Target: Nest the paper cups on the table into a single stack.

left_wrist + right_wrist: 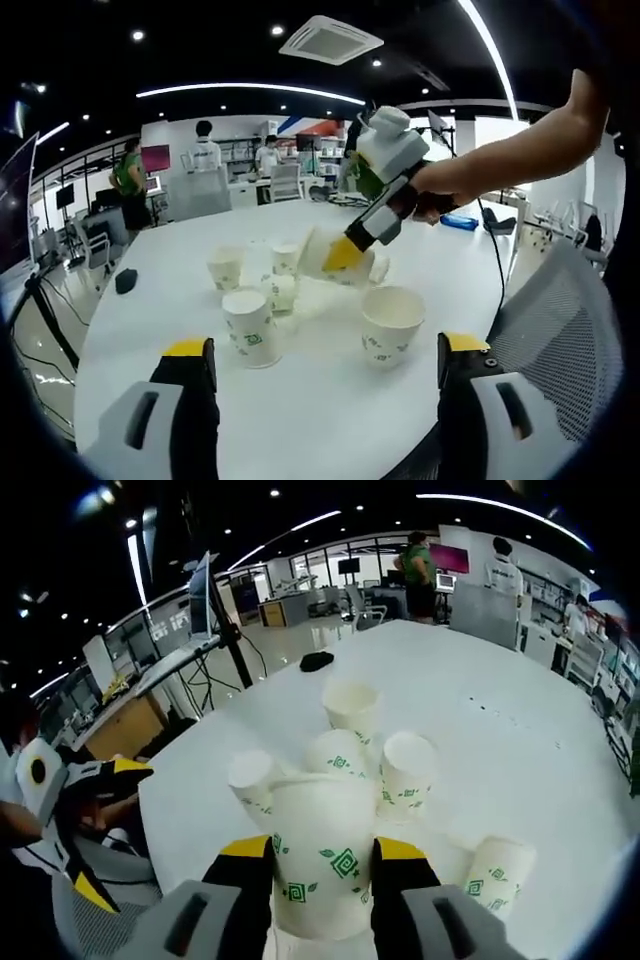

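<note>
Several white paper cups with green prints stand on the round white table (140, 330). The closest are one upright cup (250, 326) and a wider one (392, 323). Further back are two more (225, 267) (286, 257), and a cup on its side (283, 294). My left gripper (325, 346) hovers open before them, holding nothing. My right gripper (345, 255), seen from the left one, is shut on a tilted cup (316, 252). In the right gripper view my right gripper (325, 852) clamps that cup (322, 820) over the cluster (350, 706) (408, 765). Another cup (500, 872) lies at the right.
A small black object (126, 281) (316, 661) lies near the table's far side. A grey mesh chair (560, 330) stands at the table's edge. The left gripper (95, 780) hangs beyond the table's left rim. People and desks fill the room behind.
</note>
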